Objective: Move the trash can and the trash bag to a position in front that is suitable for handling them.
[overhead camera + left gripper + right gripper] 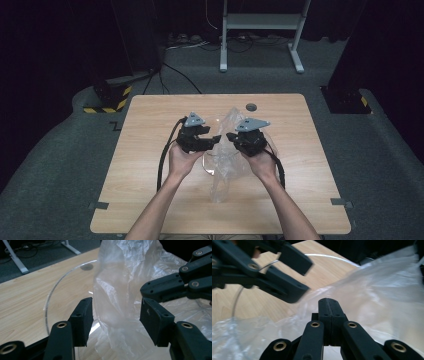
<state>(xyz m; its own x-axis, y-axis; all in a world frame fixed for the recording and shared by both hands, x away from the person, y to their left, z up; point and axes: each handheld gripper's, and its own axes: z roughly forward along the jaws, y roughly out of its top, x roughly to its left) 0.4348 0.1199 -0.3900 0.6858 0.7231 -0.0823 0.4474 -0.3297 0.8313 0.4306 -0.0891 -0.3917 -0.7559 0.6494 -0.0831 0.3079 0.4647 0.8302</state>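
Note:
A crumpled clear plastic bag stands up from a clear round bowl at the middle of the wooden table. My left gripper comes at it from the left. In the left gripper view this gripper is open, with a fold of the bag between its pads and the bowl's rim behind. My right gripper faces it from the right. In the right gripper view its jaws are pressed together at the bag's film, and the left gripper is close ahead.
A small grey round cap is set in the table near its far edge. Beyond the table a white metal stand and cables lie on the carpet. Yellow-and-black striped bases stand at the far left and far right.

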